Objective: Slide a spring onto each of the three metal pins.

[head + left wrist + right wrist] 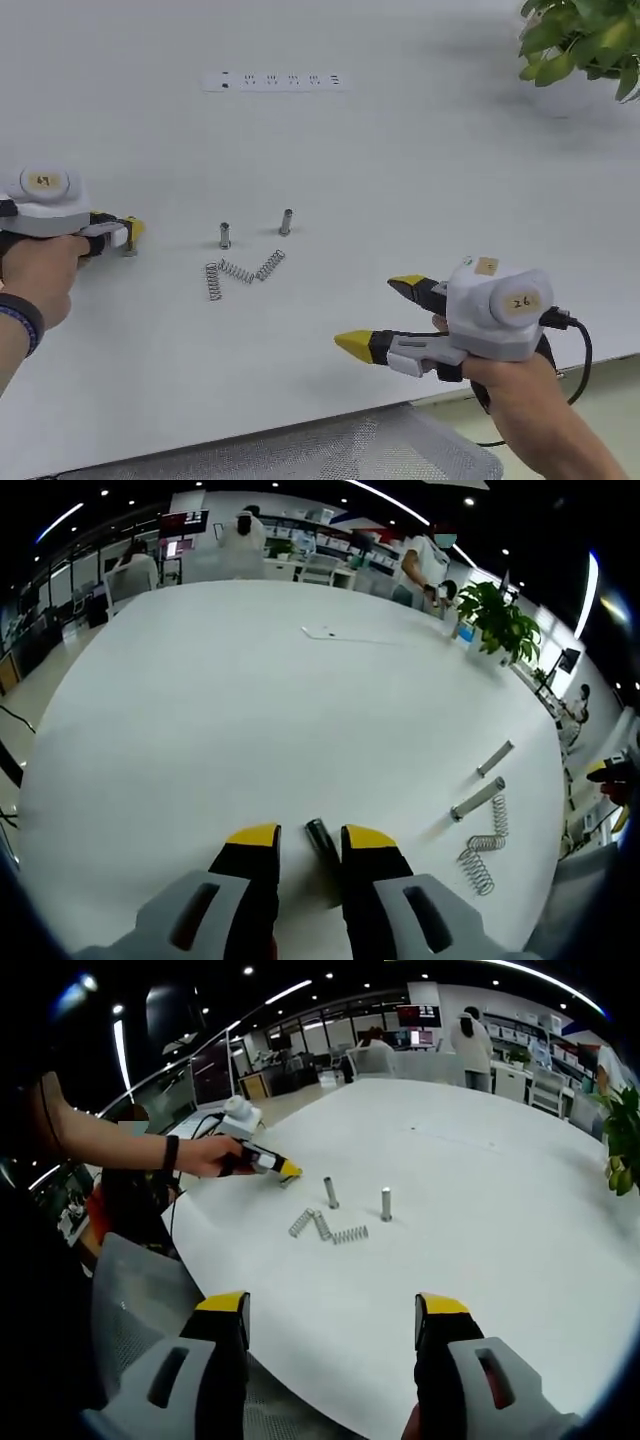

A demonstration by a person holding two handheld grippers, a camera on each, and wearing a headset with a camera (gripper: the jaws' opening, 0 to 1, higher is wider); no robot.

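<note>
White round table, in an open office; people stand at desks far behind it in both gripper views. A power strip lies flat toward the far side, and a potted plant sits at the far right corner.

Pins: the left pin and the right pin stand upright near the middle of the table, a little apart, both bare. The third pin is well to their left, between the jaws of the left gripper.

Springs: all three lie flat on the table just in front of the two standing pins. The left spring points roughly toward and away from the person. The middle spring and the right spring slant toward each other in a shallow V, ends close together. None is on a pin.

Left gripper: held low at the table's left side by the left hand, which has a dark band on its wrist. Its jaws are drawn close around the third pin. In the left gripper view the pin sits against the right-hand jaw, with a sliver of table showing on its other side. Whether the jaws actually press the pin cannot be told.

Right gripper: held by the right hand above the near edge of the table, well apart from the springs and pins. Its jaws stand wide apart with nothing between them. A black cable trails from its rear.
</note>
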